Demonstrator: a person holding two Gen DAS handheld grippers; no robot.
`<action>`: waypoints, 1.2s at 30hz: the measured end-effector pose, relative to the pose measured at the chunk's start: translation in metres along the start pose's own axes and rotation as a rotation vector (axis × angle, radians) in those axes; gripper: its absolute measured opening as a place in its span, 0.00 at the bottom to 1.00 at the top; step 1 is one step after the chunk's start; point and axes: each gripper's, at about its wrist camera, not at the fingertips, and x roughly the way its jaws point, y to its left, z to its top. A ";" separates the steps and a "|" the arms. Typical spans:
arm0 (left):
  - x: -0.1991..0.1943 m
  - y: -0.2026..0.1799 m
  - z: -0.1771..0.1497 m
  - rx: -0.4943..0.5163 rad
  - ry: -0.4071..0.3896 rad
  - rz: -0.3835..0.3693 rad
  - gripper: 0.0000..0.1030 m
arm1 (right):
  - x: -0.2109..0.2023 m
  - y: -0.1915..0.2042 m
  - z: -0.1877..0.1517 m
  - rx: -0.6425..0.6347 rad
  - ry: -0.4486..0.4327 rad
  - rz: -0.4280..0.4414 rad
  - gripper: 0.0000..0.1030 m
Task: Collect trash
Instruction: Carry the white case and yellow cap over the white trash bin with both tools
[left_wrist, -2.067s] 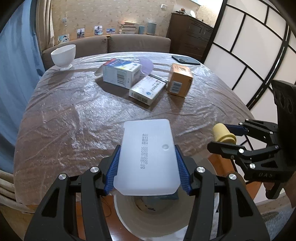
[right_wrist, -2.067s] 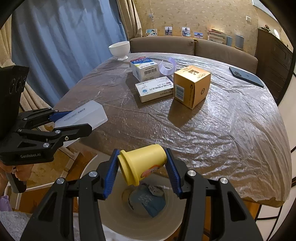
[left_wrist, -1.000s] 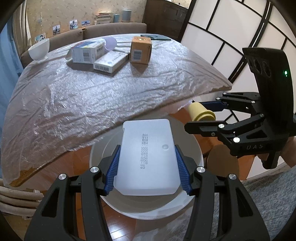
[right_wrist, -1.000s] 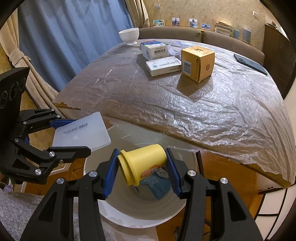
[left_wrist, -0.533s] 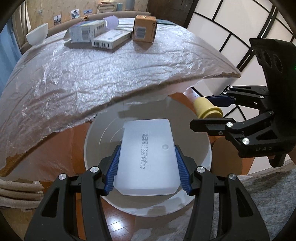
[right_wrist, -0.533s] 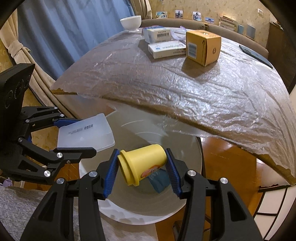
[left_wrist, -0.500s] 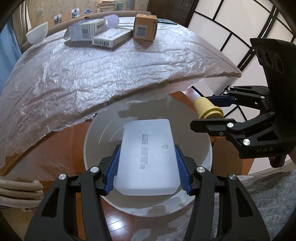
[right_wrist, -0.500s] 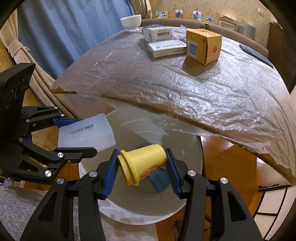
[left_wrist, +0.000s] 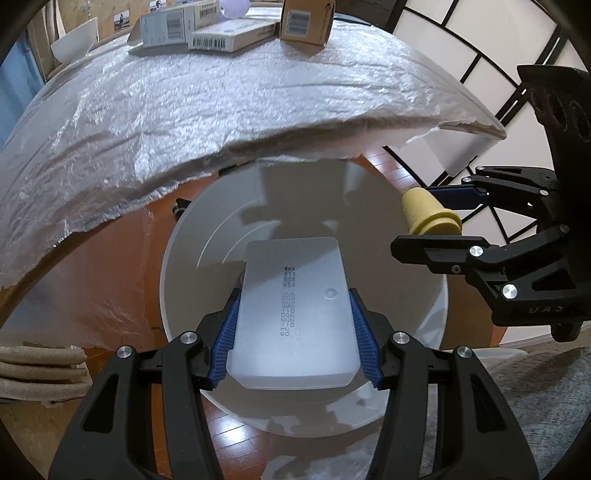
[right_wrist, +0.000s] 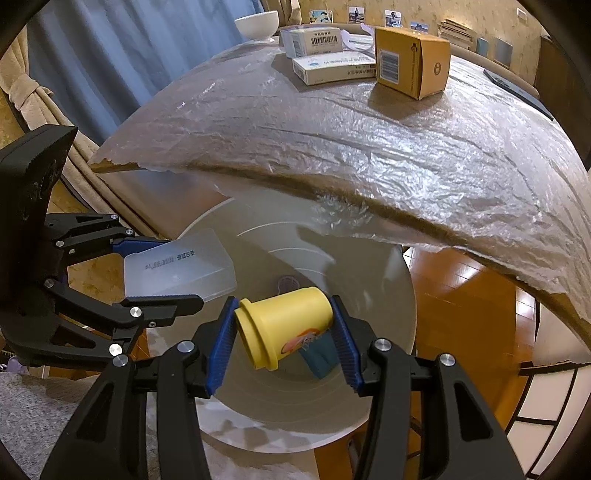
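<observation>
Both loads have dropped below the table (left_wrist: 221, 110) edge: my left hand-held gripper (left_wrist: 293, 332) clamps the plastic lid (left_wrist: 295, 306), my right hand-held gripper (right_wrist: 282, 332) the yellow tub (right_wrist: 286, 325), held over the bin (right_wrist: 388, 295) for release.

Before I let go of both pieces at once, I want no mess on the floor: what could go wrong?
The flat plastic lid in the left gripper sits toward the bin's near rim, so it might catch there or slide out. The yellow tub in the right gripper lies sideways and may roll or bounce.
</observation>
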 end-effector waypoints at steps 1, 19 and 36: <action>0.002 0.001 -0.001 -0.001 0.004 0.005 0.54 | 0.002 0.000 0.000 0.001 0.003 0.000 0.47; 0.054 0.000 -0.017 0.014 0.060 0.069 0.54 | 0.036 -0.011 -0.010 0.017 0.059 -0.015 0.47; 0.077 0.001 -0.001 -0.001 0.089 0.090 0.54 | 0.061 -0.012 -0.011 0.013 0.092 -0.028 0.47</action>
